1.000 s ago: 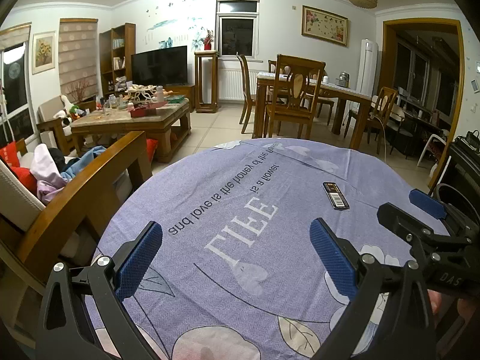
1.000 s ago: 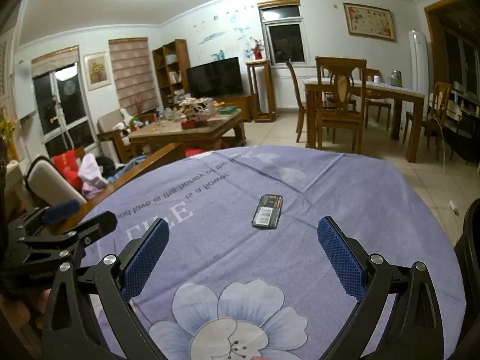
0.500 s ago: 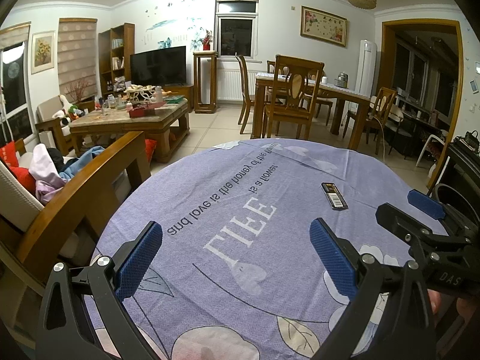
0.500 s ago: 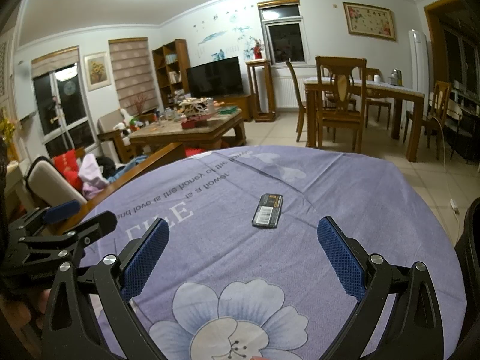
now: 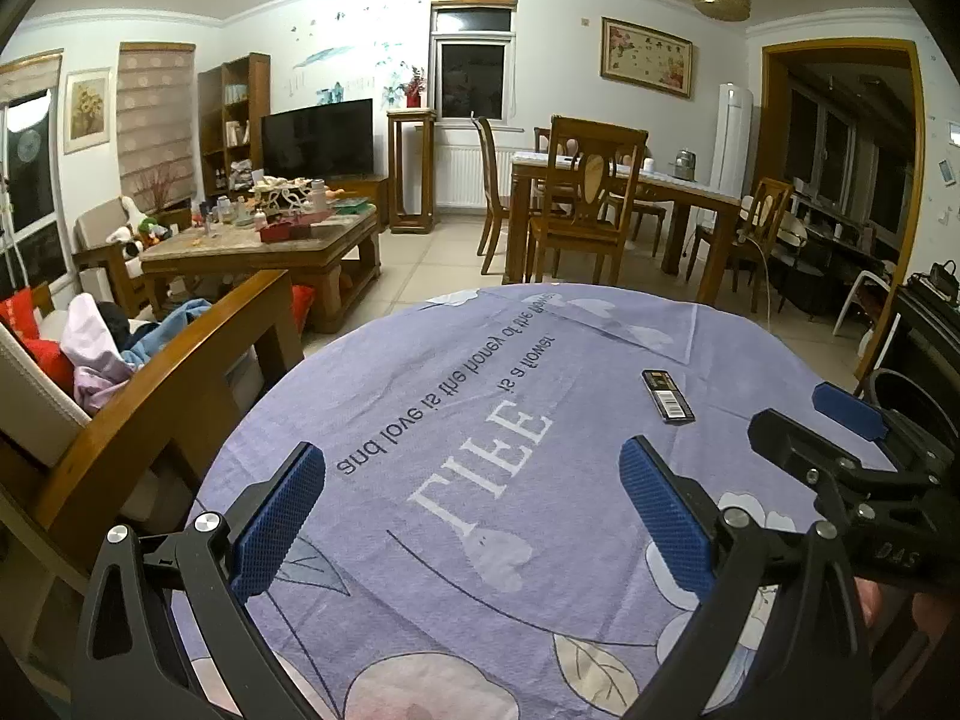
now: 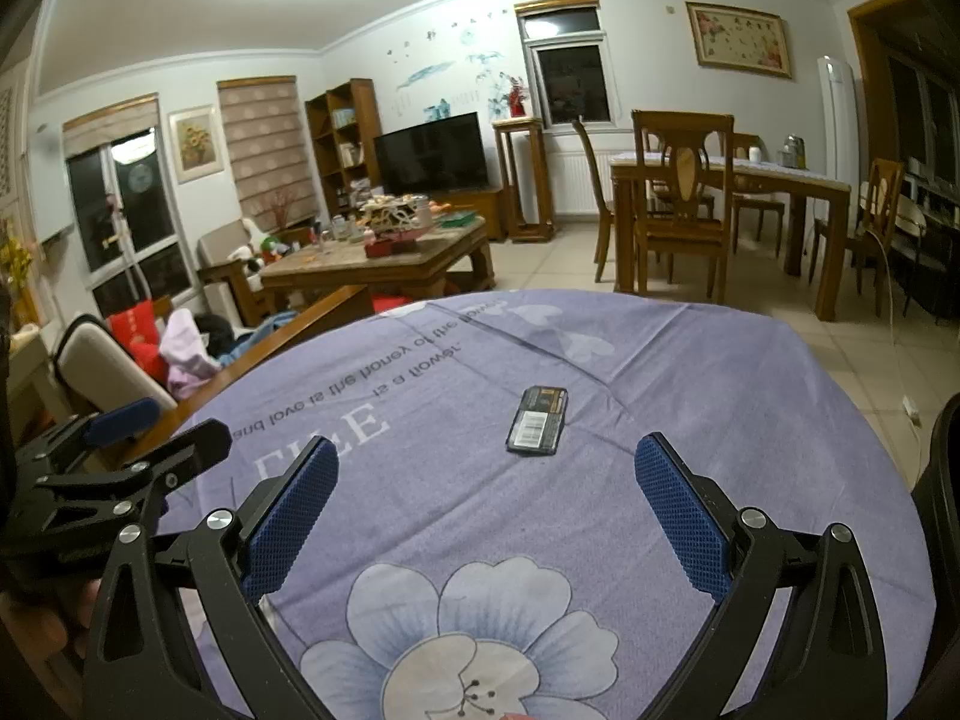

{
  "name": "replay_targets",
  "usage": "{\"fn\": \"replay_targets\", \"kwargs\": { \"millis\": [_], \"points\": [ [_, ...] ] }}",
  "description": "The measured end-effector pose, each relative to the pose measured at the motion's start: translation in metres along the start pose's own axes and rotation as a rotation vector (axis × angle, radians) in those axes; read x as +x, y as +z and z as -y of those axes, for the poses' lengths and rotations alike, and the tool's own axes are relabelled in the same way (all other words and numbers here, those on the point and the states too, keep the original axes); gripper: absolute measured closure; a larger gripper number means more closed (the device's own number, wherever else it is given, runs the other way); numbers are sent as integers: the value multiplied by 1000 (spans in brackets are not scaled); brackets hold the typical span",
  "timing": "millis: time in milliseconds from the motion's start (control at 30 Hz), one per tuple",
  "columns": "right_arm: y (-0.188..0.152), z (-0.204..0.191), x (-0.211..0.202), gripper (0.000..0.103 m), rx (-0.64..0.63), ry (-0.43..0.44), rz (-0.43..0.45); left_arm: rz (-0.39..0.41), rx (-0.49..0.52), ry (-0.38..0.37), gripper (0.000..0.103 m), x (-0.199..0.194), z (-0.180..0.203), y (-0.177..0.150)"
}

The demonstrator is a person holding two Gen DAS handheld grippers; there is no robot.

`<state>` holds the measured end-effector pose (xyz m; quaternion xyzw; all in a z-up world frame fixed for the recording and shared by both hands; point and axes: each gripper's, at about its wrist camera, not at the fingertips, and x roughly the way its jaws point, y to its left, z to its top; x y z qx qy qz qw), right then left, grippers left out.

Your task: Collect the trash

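Round table draped in a lilac tablecloth printed with pale flowers and grey lettering, seen from two gripper cameras. Right gripper hovering low over the cloth, blue-padded fingers spread wide, holding nothing and touching nothing. Lying flat on the cloth just ahead of that gap, slightly left of centre: a small dark flattened packet with a white barcode label, apart from both pads. Left gripper likewise spread wide over the cloth, empty, blue pads clear of the fabric's lettering below. From the left wrist view, same packet lying up and to the right, beyond the right-hand pad and not between the fingers. Right gripper's black frame and blue tip visible at the right edge of the left view; left gripper's frame visible at the left edge of the right view. Beyond the table: a wooden armchair piled with clothes, a cluttered wooden coffee table, a dark television, a dining table with chairs, tiled floor.
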<state>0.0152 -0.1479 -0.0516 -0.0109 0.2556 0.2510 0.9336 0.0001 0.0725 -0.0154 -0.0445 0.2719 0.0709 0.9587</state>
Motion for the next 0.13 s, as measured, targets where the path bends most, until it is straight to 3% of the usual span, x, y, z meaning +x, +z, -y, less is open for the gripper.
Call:
{"fn": "replay_targets", "kwargs": {
  "millis": [133],
  "points": [
    [0, 1, 0, 5, 0, 1, -1, 2, -4, -4, 5, -1, -2, 0]
  ]
}}
